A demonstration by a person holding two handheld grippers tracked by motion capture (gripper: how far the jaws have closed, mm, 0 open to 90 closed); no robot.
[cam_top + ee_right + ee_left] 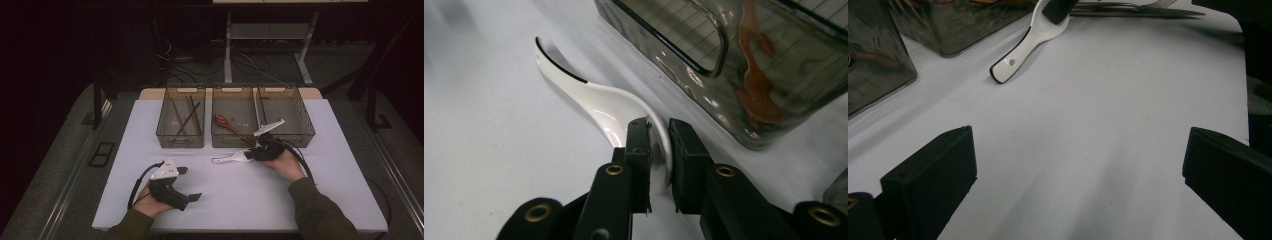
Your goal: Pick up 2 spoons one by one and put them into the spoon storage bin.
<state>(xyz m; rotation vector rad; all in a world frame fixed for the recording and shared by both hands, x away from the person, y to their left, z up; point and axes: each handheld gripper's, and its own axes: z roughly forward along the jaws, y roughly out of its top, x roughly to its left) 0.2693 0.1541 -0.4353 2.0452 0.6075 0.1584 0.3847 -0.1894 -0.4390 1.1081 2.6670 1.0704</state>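
A white ceramic spoon lies on the white table, just in front of the middle bin, its handle pointing left. My right gripper is shut on the rim of its bowl. In the right gripper view one jaw sits inside the spoon bowl and the other outside, with the right gripper pinching the wall between them. My left gripper rests at the front left, open with nothing between its jaws. In the left gripper view the spoon shows far ahead of the left gripper.
Three smoky clear bins stand in a row at the back. The left bin holds brown chopsticks, the middle bin a brown wooden spoon, and the right bin metal cutlery. The dark floor drops away past the table edges.
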